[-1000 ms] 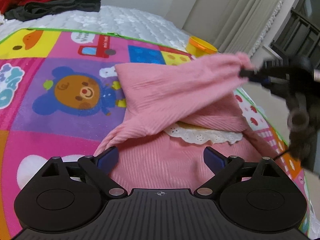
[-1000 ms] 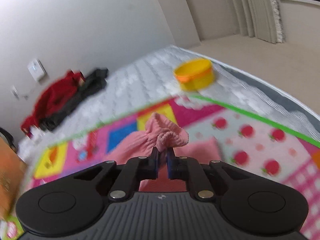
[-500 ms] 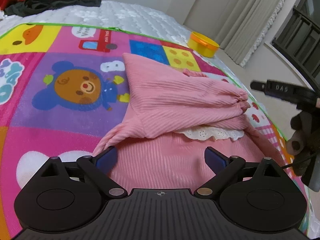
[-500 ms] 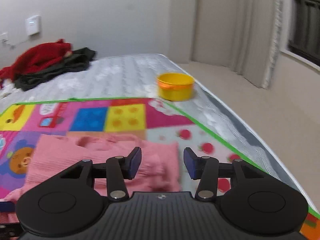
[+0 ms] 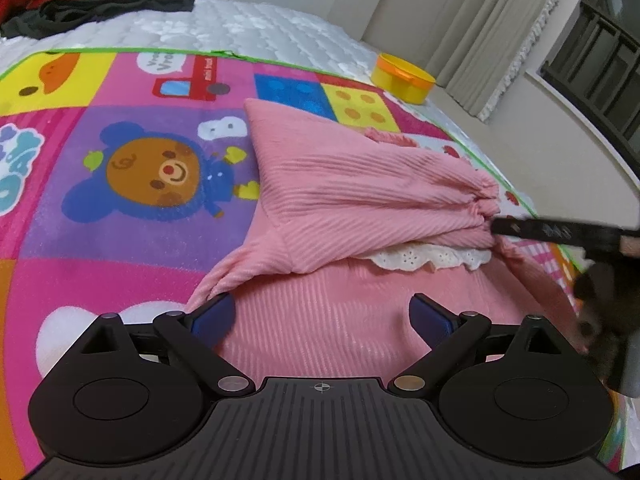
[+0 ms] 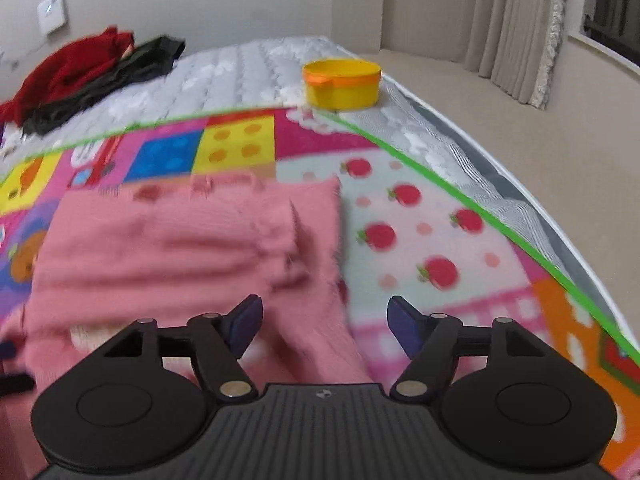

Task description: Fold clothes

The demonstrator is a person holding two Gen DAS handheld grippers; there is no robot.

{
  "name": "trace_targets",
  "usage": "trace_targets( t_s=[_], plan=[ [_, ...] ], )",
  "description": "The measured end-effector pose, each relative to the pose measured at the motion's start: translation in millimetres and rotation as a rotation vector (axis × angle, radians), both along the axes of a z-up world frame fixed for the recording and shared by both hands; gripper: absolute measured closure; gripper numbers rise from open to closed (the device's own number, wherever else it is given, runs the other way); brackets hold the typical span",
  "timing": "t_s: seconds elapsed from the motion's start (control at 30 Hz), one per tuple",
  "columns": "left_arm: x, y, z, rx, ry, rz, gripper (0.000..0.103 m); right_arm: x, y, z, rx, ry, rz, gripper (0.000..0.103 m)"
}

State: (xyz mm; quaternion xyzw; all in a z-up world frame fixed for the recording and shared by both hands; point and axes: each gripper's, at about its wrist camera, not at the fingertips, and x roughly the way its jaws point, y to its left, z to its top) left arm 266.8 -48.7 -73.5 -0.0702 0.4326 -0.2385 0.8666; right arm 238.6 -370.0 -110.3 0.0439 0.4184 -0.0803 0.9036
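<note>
A pink ribbed knit top (image 5: pixel 360 200) with a white lace collar trim (image 5: pixel 432 258) is being shown lying on a bright patchwork play mat (image 5: pixel 120 240) spread over a white quilted mattress (image 5: pixel 256 28). One sleeve (image 5: pixel 380 196) is being seen laid across the body of the top, its gathered cuff ending toward 3 o'clock in the left wrist view, just above the lace. A loose fold of the garment is being seen trailing toward 8 o'clock, down to the left gripper (image 5: pixel 322 316).

The left gripper's blue-padded fingers (image 5: pixel 212 314) are being held spread wide, low over the pink fabric, with nothing pinched between them. The right gripper (image 6: pixel 324 324) is likewise being held with its fingers (image 6: pixel 246 322) spread apart and empty, over the edge of the top where pink cloth is meeting the strawberry-print panel of the mat; this view is being blurred by motion. In the left view, the right gripper's dark body is being seen at 3 o'clock, its tip just beside the sleeve cuff; whether it is touching cannot be told.

A yellow round tub with an orange rim (image 6: pixel 342 84) is being shown resting on the mattress past the mat's green border, toward 12 o'clock in the right view. A heap of red and black clothes (image 6: pixel 80 76) is being seen at 10 o'clock, well apart from the top.
</note>
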Motion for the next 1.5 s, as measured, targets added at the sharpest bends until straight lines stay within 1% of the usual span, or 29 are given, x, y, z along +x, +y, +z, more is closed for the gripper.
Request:
trace_targets(
  t_s=[0.07,0.13,0.17,0.2,0.33,0.4,0.5,0.57,0.6,0.67,0.7,0.73,0.77,0.8,0.83,0.9,0.97,1.0,1.07,1.13,1.17,1.2,1.27,1.33,1.37,1.4,1.43,1.47,1.5],
  plan=[
    [0,-1,0,0.009,-0.002,-0.003,0.006,-16,-4,-7,0.016,0.045,0.022,0.033],
    [-1,-3,-1,0.027,-0.009,-0.009,0.006,-36,-5,-13,0.008,0.076,0.036,0.034],
    [-2,-4,-1,0.037,-0.014,-0.013,0.006,-49,-6,-12,0.012,0.087,0.036,0.038],
    [-2,-4,-1,0.046,-0.018,-0.017,0.006,-59,-7,-11,0.025,0.092,0.035,0.044],
    [-10,6,7,0.064,-0.029,-0.019,0.006,-99,-12,7,0.102,0.083,0.046,0.044],
    [-21,16,14,0.083,-0.043,-0.034,0.007,-104,-11,3,0.109,0.098,0.058,0.044],
    [-45,35,18,0.156,-0.067,-0.047,0.008,-109,-7,-6,0.113,0.122,0.076,0.044],
    [-58,46,15,0.22,-0.05,-0.025,0.01,-112,-5,-11,0.115,0.138,0.088,0.045],
    [-63,51,13,0.245,-0.036,-0.012,0.013,-113,-4,-14,0.117,0.146,0.093,0.056],
    [-66,55,8,0.249,0.007,-0.009,0.026,-117,-2,-19,0.119,0.163,0.105,0.067],
    [-68,56,6,0.246,0.028,-0.014,0.037,-116,4,-19,0.113,0.168,0.135,0.076],
    [-69,56,5,0.249,0.037,-0.022,0.043,-118,12,-16,0.121,0.175,0.187,0.081],
    [-71,52,5,0.267,0.026,-0.037,0.05,-120,21,-11,0.14,0.183,0.246,0.087],
    [-72,49,5,0.291,0.01,-0.055,0.062,-122,29,-8,0.146,0.194,0.298,0.087],
    [-72,46,6,0.322,-0.007,-0.07,0.072,-125,38,-5,0.127,0.206,0.344,0.088],
    [-69,45,6,0.395,-0.042,-0.077,0.076,-130,53,-4,0.053,0.231,0.416,0.089],
    [-65,46,4,0.481,-0.072,-0.071,0.076,-131,54,-5,0.043,0.253,0.431,0.089],
    [-64,47,2,0.517,-0.082,-0.07,0.076,-131,50,-5,0.056,0.259,0.432,0.088],
    [-64,51,-1,0.541,-0.088,-0.086,0.075,-132,40,0,0.087,0.25,0.419,0.087],
    [-65,51,-1,0.542,-0.095,-0.115,0.075,-133,28,6,0.115,0.233,0.404,0.085],
    [-63,51,-2,0.539,-0.093,-0.127,0.075,-132,20,10,0.125,0.218,0.391,0.081],
    [-62,51,-2,0.537,-0.091,-0.14,0.075,-132,11,15,0.129,0.202,0.372,0.078],
    [-56,54,0,0.506,-0.073,-0.136,0.074,-134,-8,30,0.115,0.173,0.304,0.078],
    [-51,58,4,0.463,-0.033,-0.116,0.073,-135,-23,48,0.088,0.139,0.245,0.077],
    [-48,58,7,0.447,0.003,-0.129,0.072,-135,-28,60,0.066,0.117,0.224,0.075],
    [-45,58,13,0.432,0.036,-0.148,0.071,-135,-30,71,0.052,0.088,0.218,0.071],
    [-43,57,20,0.421,0.056,-0.159,0.063,-131,-31,83,0.057,0.052,0.213,0.068],
    [-41,55,28,0.418,0.07,-0.169,0.055,-124,-34,93,0.093,0.009,0.198,0.063],
    [-39,54,36,0.41,0.079,-0.172,0.039,-114,-35,97,0.146,-0.023,0.181,0.058]
  ],
)
